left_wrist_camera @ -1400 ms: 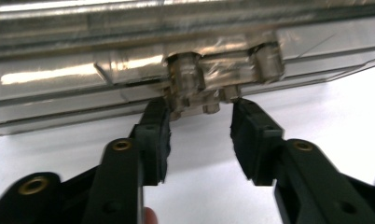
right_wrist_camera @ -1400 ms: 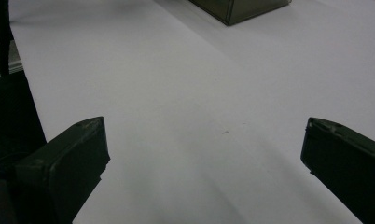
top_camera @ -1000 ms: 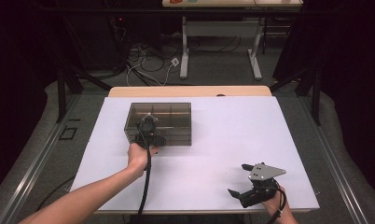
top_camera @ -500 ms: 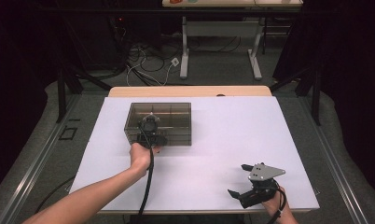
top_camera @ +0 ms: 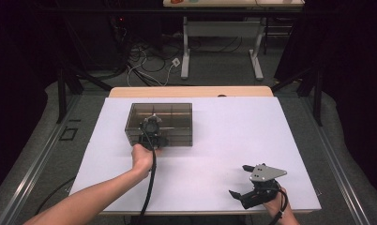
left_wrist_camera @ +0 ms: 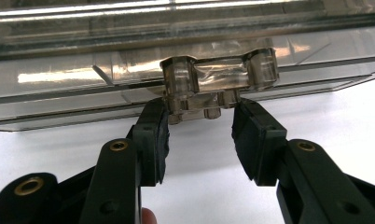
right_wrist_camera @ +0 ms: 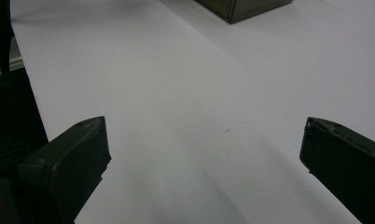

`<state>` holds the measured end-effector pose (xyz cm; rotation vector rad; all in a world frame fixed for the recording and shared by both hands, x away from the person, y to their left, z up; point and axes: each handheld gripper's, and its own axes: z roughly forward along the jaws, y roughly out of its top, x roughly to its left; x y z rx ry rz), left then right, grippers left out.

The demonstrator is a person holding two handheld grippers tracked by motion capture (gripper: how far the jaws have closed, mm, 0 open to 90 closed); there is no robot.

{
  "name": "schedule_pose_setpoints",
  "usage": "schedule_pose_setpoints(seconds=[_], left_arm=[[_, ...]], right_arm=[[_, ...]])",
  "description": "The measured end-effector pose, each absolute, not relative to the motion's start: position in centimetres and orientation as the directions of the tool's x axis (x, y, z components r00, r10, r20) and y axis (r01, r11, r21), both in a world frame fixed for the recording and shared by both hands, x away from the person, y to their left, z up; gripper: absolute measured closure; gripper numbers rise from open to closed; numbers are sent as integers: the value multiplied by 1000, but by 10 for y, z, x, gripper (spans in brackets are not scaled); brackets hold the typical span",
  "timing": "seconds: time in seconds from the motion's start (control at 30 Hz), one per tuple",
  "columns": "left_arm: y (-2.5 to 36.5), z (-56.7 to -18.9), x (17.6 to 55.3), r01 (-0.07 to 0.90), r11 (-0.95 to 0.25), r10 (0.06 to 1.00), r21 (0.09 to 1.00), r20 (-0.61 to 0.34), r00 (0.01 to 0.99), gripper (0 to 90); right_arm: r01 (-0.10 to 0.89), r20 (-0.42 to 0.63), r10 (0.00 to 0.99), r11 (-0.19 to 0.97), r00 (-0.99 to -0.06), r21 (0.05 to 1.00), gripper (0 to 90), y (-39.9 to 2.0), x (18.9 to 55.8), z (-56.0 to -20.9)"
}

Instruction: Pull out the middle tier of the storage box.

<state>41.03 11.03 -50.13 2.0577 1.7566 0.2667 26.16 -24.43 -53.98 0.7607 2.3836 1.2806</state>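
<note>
A smoky see-through box (top_camera: 177, 108) stands on the white table (top_camera: 214, 140), left of the middle. My left gripper (top_camera: 152, 127) is at the box's near wall (left_wrist_camera: 83, 74), its jaws either side of the clear latch (left_wrist_camera: 218, 79). The jaws have just been closing, and both pads (left_wrist_camera: 153, 135) now press the sides of the latch's lower tab. My right gripper (top_camera: 238, 179) rests near the table's front right edge. Its jaws are wide open over bare table (right_wrist_camera: 202, 140) with nothing between them.
The box's corner (right_wrist_camera: 237, 11) lies far ahead of the right gripper. A wooden strip (top_camera: 191, 91) borders the table's far edge. Beyond it are desk legs (top_camera: 185, 51) and cables on the floor (top_camera: 149, 65). Dark curtains close off both sides.
</note>
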Motion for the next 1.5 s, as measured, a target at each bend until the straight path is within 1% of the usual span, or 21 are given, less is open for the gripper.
schedule_pose_setpoints(seconds=[0.37,0.6,0.67,0.7,0.77,0.87,0.93,1.0,1.2,1.37,1.5], left_arm=[[113,-502,410,894,-117,971,432,-140,195,566],[114,-502,411,897,-101,972,430,-149,181,560],[116,-503,411,899,-84,968,429,-179,176,539],[116,-503,411,899,-84,967,430,-184,178,502],[117,-504,411,901,-78,963,426,-201,178,461],[116,-506,412,901,-79,960,427,-210,184,420],[116,-506,412,901,-85,959,425,-210,189,415],[116,-505,412,900,-95,960,425,-200,196,421],[115,-503,414,905,-105,965,412,-178,192,519],[115,-503,415,909,-93,968,407,-176,178,556],[115,-502,415,911,-93,969,402,-173,176,564]], right_arm=[[303,-32,597,452,-801,839,9,-244,262,-540],[305,-32,595,457,-803,835,8,-245,261,-540],[305,-32,593,458,-805,835,8,-244,261,-540],[303,-32,597,452,-802,839,8,-244,261,-540],[307,-27,599,448,-801,839,8,-244,261,-540],[309,-26,601,446,-799,840,8,-245,262,-540],[311,-26,596,455,-802,834,8,-245,262,-540],[305,-30,594,455,-804,837,8,-244,261,-540],[308,-23,594,450,-804,838,8,-245,261,-540],[303,-30,592,455,-806,838,8,-244,261,-540],[308,-23,593,450,-805,838,8,-244,261,-540]])
